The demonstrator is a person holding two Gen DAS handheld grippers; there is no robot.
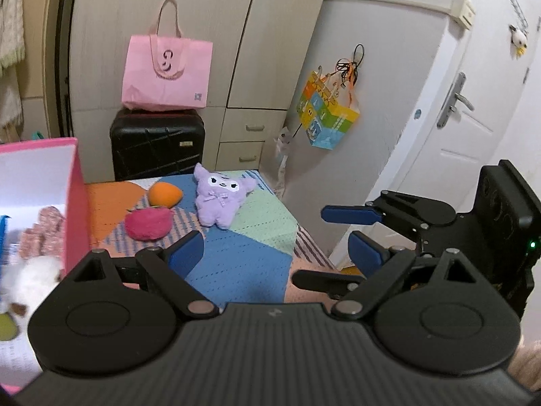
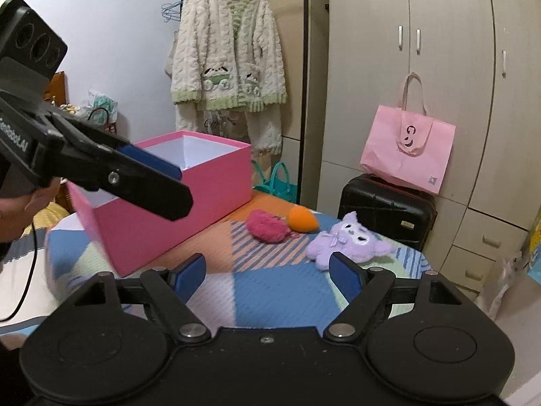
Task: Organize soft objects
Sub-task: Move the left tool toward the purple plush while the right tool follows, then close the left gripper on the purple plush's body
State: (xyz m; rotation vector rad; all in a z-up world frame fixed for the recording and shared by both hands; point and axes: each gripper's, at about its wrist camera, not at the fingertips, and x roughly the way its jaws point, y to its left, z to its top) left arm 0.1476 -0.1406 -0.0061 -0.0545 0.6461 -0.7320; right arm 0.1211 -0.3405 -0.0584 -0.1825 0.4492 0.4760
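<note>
Plush toys wait on the patchwork bed cover (image 2: 263, 291), beyond both tongs. Left gripper (image 1: 275, 250) and right gripper (image 2: 267, 270) each stand wide open, holding nothing. Nearest lies the purple plush (image 2: 348, 240), then the pink plush (image 2: 267, 226) touching the orange plush (image 2: 302, 219); the pink box (image 2: 189, 182) stands just beside them, open-topped, with soft items already inside in the left view. All look light and squashy, unlikely to slip or break; a pinch across the purple body's middle seems the surest hold
</note>
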